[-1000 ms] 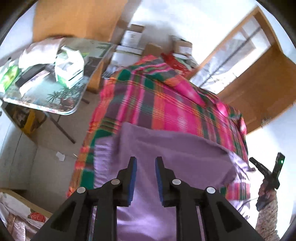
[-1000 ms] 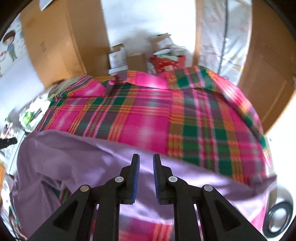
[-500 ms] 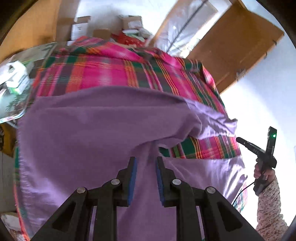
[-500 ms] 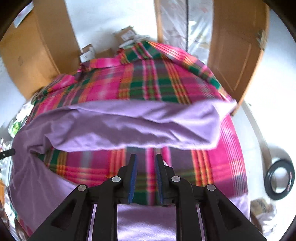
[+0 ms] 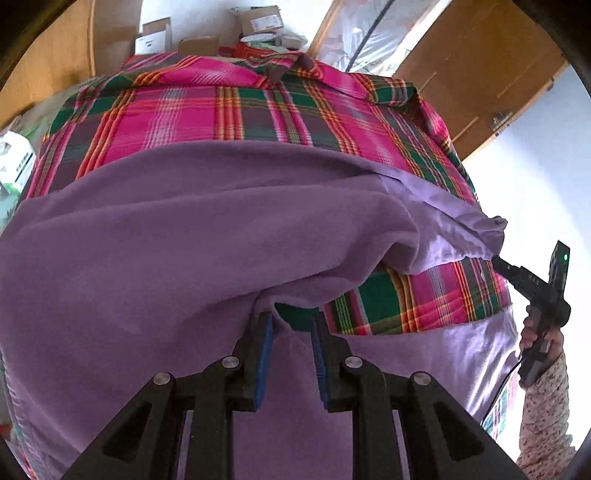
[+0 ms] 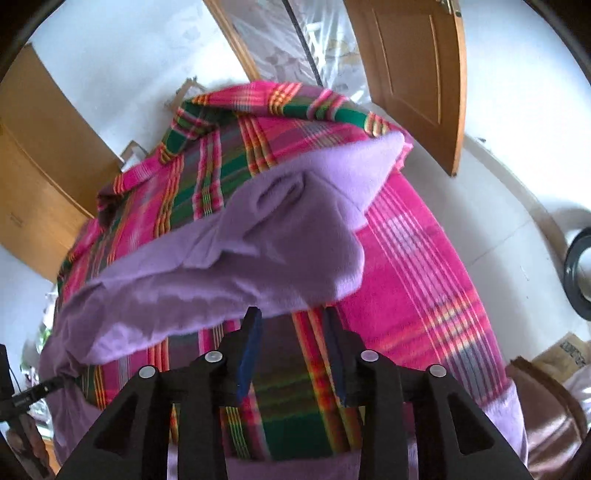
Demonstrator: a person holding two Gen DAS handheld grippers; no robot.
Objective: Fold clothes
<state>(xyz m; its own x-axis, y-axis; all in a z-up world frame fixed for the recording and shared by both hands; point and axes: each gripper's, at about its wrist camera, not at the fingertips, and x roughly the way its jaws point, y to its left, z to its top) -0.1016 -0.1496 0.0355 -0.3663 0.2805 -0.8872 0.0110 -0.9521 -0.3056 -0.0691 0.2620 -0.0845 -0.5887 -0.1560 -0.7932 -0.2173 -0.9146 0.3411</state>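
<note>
A purple fleece cloth (image 5: 184, 240) lies on a bed covered by a pink and green plaid spread (image 5: 184, 110), one edge lifted and doubled over. My left gripper (image 5: 291, 325) is shut on a bunched fold of that edge, which gathers at its blue pads. In the right wrist view the lifted purple cloth (image 6: 258, 251) drapes just over the tips of my right gripper (image 6: 293, 325), whose fingers stand wider apart, with the plaid spread (image 6: 424, 277) showing between them. The right gripper (image 5: 496, 260) also shows in the left wrist view, at the cloth's far corner, held by a hand (image 5: 543, 339).
A wooden door (image 6: 413, 74) stands ajar beyond the bed's far corner. Cardboard boxes (image 5: 255, 22) are stacked against the wall behind the bed. A wardrobe (image 6: 37, 166) lines the left side. A black ring (image 6: 580, 273) lies on the floor to the right.
Both grippers lifted the cloth's edge and carried it over the bed, doubling the cloth. The right gripper's fingers have spread wider than half a second ago.
</note>
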